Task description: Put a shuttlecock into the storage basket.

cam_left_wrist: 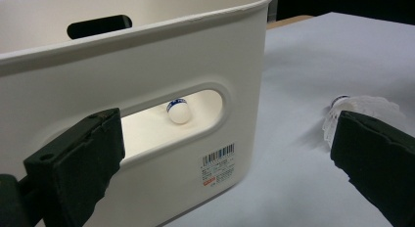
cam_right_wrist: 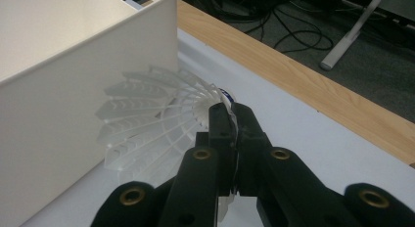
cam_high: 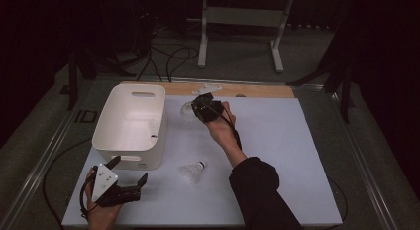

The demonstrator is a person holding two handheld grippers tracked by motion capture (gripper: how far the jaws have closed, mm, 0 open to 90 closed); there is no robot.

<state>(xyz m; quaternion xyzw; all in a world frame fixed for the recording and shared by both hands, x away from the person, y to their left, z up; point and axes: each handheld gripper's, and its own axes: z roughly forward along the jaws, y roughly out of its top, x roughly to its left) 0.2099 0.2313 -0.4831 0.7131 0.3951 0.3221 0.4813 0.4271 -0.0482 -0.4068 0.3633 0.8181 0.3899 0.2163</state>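
Table: white sheet (cam_high: 277, 141), dim room.
Right gripper (cam_right_wrist: 229, 114): clamped on shuttlecock (cam_right_wrist: 156, 114) beside bin (cam_high: 131, 123).
Left gripper (cam_high: 130, 176): jaws apart, empty.
Advice: lift clear of rim, then release.

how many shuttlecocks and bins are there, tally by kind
shuttlecocks: 3 – one pinched in the right gripper beside the bin, one lying loose on the white sheet, one inside the bin, its cork showing through the handle slot
white bins: 1
grippers: 2, counting the left gripper
total: 6
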